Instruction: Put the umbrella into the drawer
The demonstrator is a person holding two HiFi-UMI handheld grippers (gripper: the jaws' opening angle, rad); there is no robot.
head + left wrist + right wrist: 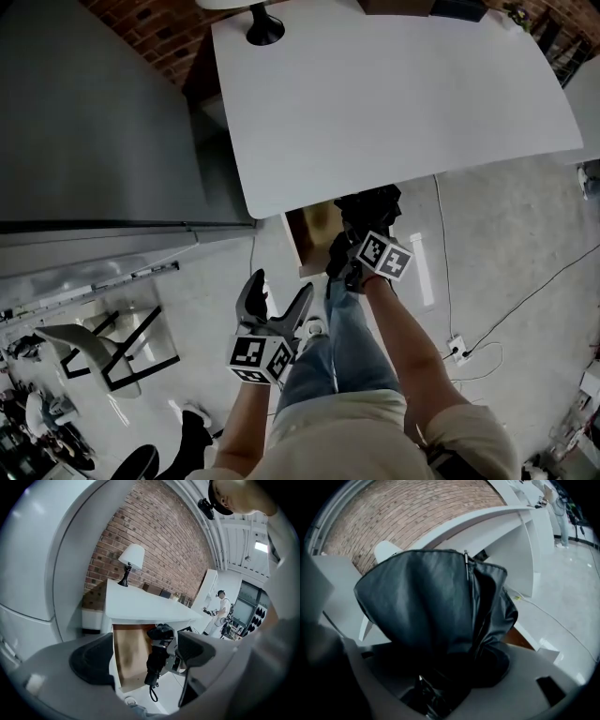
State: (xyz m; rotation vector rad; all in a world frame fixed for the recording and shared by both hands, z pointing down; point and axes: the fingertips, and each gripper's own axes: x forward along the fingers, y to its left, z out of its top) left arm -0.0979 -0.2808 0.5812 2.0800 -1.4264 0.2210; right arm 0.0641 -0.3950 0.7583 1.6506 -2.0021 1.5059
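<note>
A black folded umbrella (371, 210) hangs in front of the open drawer (313, 236), whose brown inside shows under the white table's (394, 103) near edge. My right gripper (349, 255) is shut on the umbrella's lower end. In the right gripper view the umbrella's black fabric (436, 606) fills the space between the jaws of the right gripper (440, 681). My left gripper (281, 289) hangs lower left of the drawer, wide open and holding nothing. Through the left gripper (145, 660) I see the drawer (129, 656) and the umbrella (159, 644) with its wrist strap dangling.
A lamp (263, 24) stands at the table's far left corner, before a brick wall (159, 541). A tall grey cabinet (94, 112) stands left of the table. A chair (103, 347) and floor cables (464, 347) lie nearby. Another person (223, 605) stands far off.
</note>
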